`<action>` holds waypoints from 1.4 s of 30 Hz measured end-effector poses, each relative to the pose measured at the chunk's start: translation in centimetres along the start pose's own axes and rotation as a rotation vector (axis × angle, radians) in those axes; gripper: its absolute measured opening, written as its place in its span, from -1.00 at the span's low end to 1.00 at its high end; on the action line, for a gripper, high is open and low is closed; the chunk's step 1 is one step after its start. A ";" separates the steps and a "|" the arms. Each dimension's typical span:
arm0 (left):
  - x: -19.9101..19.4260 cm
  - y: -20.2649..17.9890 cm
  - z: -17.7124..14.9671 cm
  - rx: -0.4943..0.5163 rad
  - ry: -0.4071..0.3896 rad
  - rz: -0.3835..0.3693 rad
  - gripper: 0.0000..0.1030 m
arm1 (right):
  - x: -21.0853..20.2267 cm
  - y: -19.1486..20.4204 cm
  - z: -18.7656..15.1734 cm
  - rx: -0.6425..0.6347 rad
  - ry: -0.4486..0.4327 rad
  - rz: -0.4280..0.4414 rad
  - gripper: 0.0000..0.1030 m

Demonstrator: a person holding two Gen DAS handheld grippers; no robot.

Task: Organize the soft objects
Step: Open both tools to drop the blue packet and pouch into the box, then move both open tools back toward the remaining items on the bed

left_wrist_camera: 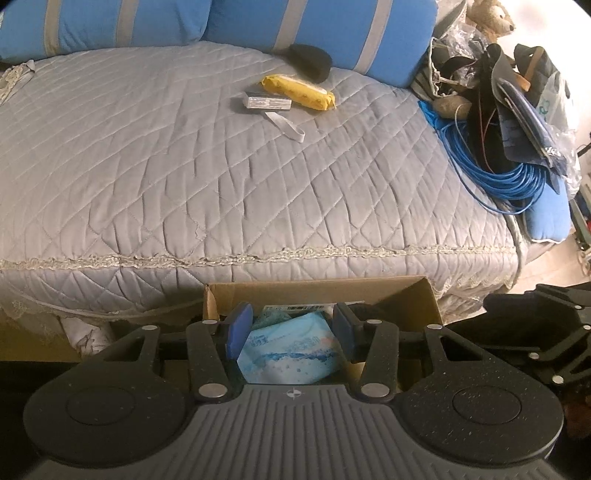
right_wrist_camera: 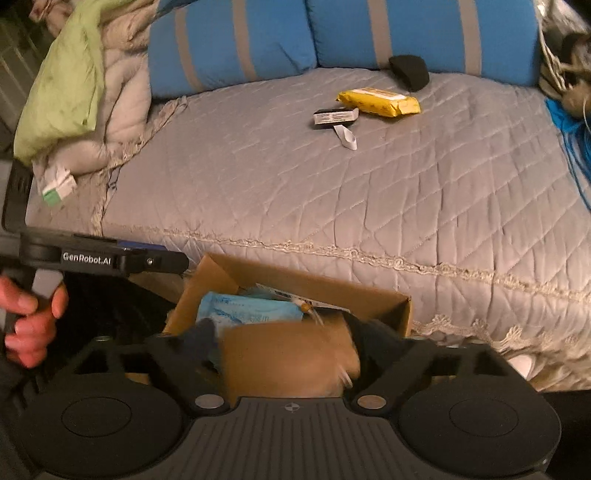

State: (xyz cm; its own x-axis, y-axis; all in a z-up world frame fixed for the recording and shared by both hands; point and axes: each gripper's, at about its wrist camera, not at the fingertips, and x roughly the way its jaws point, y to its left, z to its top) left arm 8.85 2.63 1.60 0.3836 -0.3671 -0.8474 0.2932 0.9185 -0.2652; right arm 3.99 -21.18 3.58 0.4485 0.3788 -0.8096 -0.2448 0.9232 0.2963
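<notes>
An open cardboard box [left_wrist_camera: 321, 291] stands on the floor against the front of the grey quilted sofa [left_wrist_camera: 147, 166]. A blue-and-white tissue pack [left_wrist_camera: 291, 350] lies inside it. My left gripper [left_wrist_camera: 291, 332] hovers over the pack, blue pads apart and clear of it. The right wrist view shows the same pack [right_wrist_camera: 251, 310] lying in the box [right_wrist_camera: 369, 295]. My right gripper [right_wrist_camera: 284, 339] is blurred, its fingers spread wide either side of a tan-brown thing [right_wrist_camera: 291, 358] that I cannot identify. On the cushion lie a yellow soft pack [left_wrist_camera: 299, 90] and a black soft lump [left_wrist_camera: 310, 61].
A small black-and-silver box [left_wrist_camera: 267, 101] and a white strip [left_wrist_camera: 286, 127] lie beside the yellow pack. Blue striped pillows [left_wrist_camera: 321, 33] line the back. At the right end are a blue cable coil [left_wrist_camera: 495, 170], bags and a plush bear [left_wrist_camera: 491, 18]. A green pillow [right_wrist_camera: 62, 81] lies at the left. A hand [right_wrist_camera: 29, 317] holds the left gripper's handle.
</notes>
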 end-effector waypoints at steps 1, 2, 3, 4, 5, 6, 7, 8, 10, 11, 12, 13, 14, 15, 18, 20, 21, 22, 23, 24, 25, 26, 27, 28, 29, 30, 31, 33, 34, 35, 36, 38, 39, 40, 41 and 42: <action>0.0 0.0 0.0 0.000 -0.001 0.000 -0.08 | 0.0 -0.1 0.0 0.004 0.001 -0.001 0.89; 0.0 0.0 0.0 0.000 0.000 -0.001 -0.08 | 0.1 -0.2 -0.1 0.008 0.003 -0.004 0.91; 0.0 0.1 0.0 -0.001 0.000 -0.001 -0.08 | 0.1 -0.2 -0.1 0.010 0.007 -0.009 0.91; 0.0 0.1 0.0 -0.002 -0.001 -0.001 -0.08 | 0.2 -0.3 -0.1 0.009 0.011 -0.014 0.92; 0.0 0.1 0.0 -0.003 0.000 -0.001 -0.08 | 0.2 -0.2 -0.2 0.004 0.014 -0.019 0.92; 0.0 0.1 0.0 -0.003 0.000 0.001 -0.08 | 0.3 -0.1 -0.1 0.000 0.016 -0.023 0.94; 0.1 0.1 0.0 -0.003 0.003 0.003 -0.08 | 0.4 -0.1 -0.1 -0.006 0.017 -0.032 0.96; 0.1 0.1 0.1 -0.001 0.006 0.006 -0.08 | 0.5 0.0 -0.1 -0.012 0.020 -0.044 1.00; 0.3 -0.1 0.1 0.007 0.011 0.010 -0.08 | 0.7 0.1 -0.1 -0.020 0.029 -0.063 1.00; 0.3 -0.1 0.1 0.012 0.013 0.013 -0.08 | 0.9 0.1 -0.1 -0.023 0.039 -0.066 1.00; 0.4 -0.2 0.0 0.018 0.019 0.017 -0.08 | 1.1 0.1 -0.2 -0.025 0.048 -0.071 1.00; 0.6 -0.2 0.0 0.022 0.026 0.022 -0.08 | 1.3 0.1 -0.2 -0.027 0.056 -0.077 1.00; 0.7 -0.3 0.0 0.026 0.032 0.027 -0.08 | 1.4 0.1 -0.2 -0.030 0.064 -0.080 1.00; 0.9 -0.3 0.0 0.031 0.042 0.036 -0.08 | 1.5 0.1 -0.2 -0.033 0.071 -0.082 1.00; 1.5 -0.5 -0.1 0.045 0.076 0.062 -0.08 | 2.0 0.2 -0.3 -0.043 0.093 -0.097 1.00; 1.9 -0.5 -0.3 0.057 0.096 0.076 -0.07 | 2.4 0.2 -0.3 -0.048 0.118 -0.108 1.00; 2.0 -0.6 -0.3 0.063 0.104 0.082 -0.07 | 2.7 0.2 -0.4 -0.054 0.134 -0.113 1.00; 2.0 -0.7 -0.4 0.068 0.109 0.085 -0.07 | 2.9 0.4 -0.5 -0.062 0.148 -0.119 1.00; 2.1 -0.8 -0.4 0.075 0.114 0.086 -0.07 | 3.1 0.5 -0.5 -0.071 0.158 -0.125 1.00; 2.1 -0.8 -0.5 0.079 0.116 0.085 -0.07 | 3.3 0.7 -0.6 -0.083 0.167 -0.133 1.00; 2.1 -0.9 -0.5 0.082 0.118 0.085 -0.07 | 3.5 0.8 -0.6 -0.093 0.171 -0.138 1.00; 2.1 -0.9 -0.5 0.084 0.119 0.085 -0.07 | 3.5 0.9 -0.6 -0.100 0.173 -0.142 1.00; 2.1 -0.9 -0.5 0.085 0.120 0.084 -0.06 | 3.6 0.9 -0.6 -0.104 0.172 -0.146 1.00; 2.1 -0.9 -0.5 0.085 0.121 0.084 -0.06 | 3.6 1.0 -0.5 -0.106 0.170 -0.148 1.00; 2.1 -1.0 -0.5 0.084 0.120 0.083 -0.06 | 3.6 0.9 -0.4 -0.105 0.165 -0.150 1.00; 2.0 -1.0 -0.4 0.084 0.118 0.083 -0.06 | 3.6 0.9 -0.3 -0.103 0.160 -0.152 1.00; 2.0 -1.0 -0.4 0.083 0.114 0.083 -0.06 | 3.6 1.0 -0.1 -0.101 0.155 -0.155 1.00; 1.9 -1.0 -0.2 0.081 0.105 0.080 -0.06 | 3.7 1.0 0.2 -0.099 0.144 -0.160 1.00; 1.9 -1.1 -0.1 0.080 0.100 0.080 -0.06 | 3.7 1.0 0.4 -0.099 0.134 -0.167 1.00; 1.9 -1.1 0.0 0.078 0.093 0.082 -0.06 | 3.7 1.0 0.6 -0.100 0.125 -0.173 1.00; 1.8 -1.1 0.1 0.075 0.087 0.083 -0.06 | 3.6 1.0 0.8 -0.101 0.111 -0.181 1.00; 1.6 -1.2 0.4 0.073 0.072 0.087 -0.06 | 3.5 1.0 1.4 -0.103 0.079 -0.197 1.00; 1.5 -1.2 0.6 0.072 0.060 0.091 -0.06 | 3.4 1.0 1.7 -0.105 0.060 -0.208 1.00; 1.3 -1.2 0.8 0.074 0.047 0.094 -0.06 | 3.3 0.9 2.0 -0.108 0.039 -0.220 1.00; 1.2 -1.3 1.0 0.082 0.033 0.098 -0.06 | 3.2 0.8 2.4 -0.112 0.017 -0.232 1.00; 1.1 -1.3 1.1 0.089 0.024 0.102 -0.06 | 3.2 0.7 2.8 -0.115 -0.003 -0.244 1.00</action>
State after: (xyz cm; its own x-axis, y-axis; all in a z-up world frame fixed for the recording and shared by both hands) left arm 9.88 0.82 1.55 0.3944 -0.2675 -0.8791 0.3303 0.9340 -0.1360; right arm 7.66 -19.14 2.62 0.5083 0.1466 -0.8486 -0.2257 0.9736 0.0331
